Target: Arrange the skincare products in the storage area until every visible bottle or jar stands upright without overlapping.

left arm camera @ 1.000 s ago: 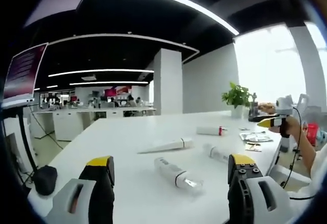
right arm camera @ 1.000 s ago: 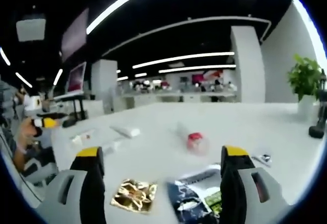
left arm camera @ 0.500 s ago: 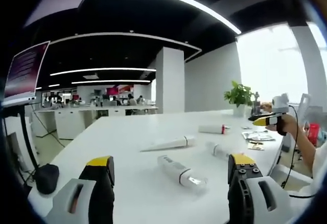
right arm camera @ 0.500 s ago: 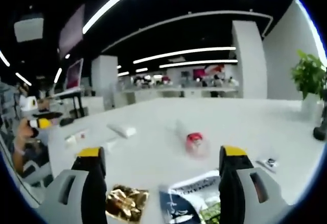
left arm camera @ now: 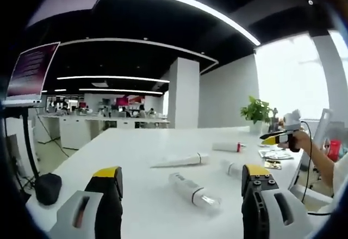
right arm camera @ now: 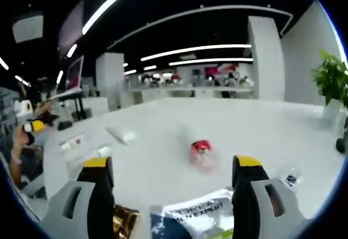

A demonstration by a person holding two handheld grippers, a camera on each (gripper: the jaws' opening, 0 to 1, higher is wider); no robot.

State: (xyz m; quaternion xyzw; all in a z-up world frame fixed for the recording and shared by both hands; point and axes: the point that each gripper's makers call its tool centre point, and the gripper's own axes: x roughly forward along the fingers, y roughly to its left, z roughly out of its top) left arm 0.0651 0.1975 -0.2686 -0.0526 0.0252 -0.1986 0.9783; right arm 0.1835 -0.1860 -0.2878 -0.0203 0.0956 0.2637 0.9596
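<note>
while both of your grippers hung above the white table (left arm camera: 125,146), nothing on it was standing up. your left gripper (left arm camera: 182,195) had its jaws spread wide with nothing between them, and your right gripper (right arm camera: 168,187) was the same, wide apart and empty.

the skincare stuff was all lying flat. in the left gripper view, a white bottle with a clear cap (left arm camera: 193,191) lay closest, just ahead between the jaws. a long tapered white tube (left arm camera: 179,160) sat a bit further out, a tube with a red cap (left arm camera: 227,147) was near the far side, and one more pale bottle (left arm camera: 231,167) was beside the right jaw. in the right gripper view, that red-capped one (right arm camera: 201,153) pointed its cap almost straight at you, and a flat white tube (right arm camera: 122,135) lay off to the left.

my guess at the trouble spots: these were round bodies on a slick top, so a slightly off-centre pinch would probably have rolled one away. the tapered tube looked risky to stand, since a narrow cap end makes a poor base and it could tip into a neighbour. the sachets (right arm camera: 190,220) and the gold foil packet (right arm camera: 124,220) right under your right jaws could have got dragged along if you dipped low. and your two grippers were well apart, so you'd likely have had to reach across.
</note>
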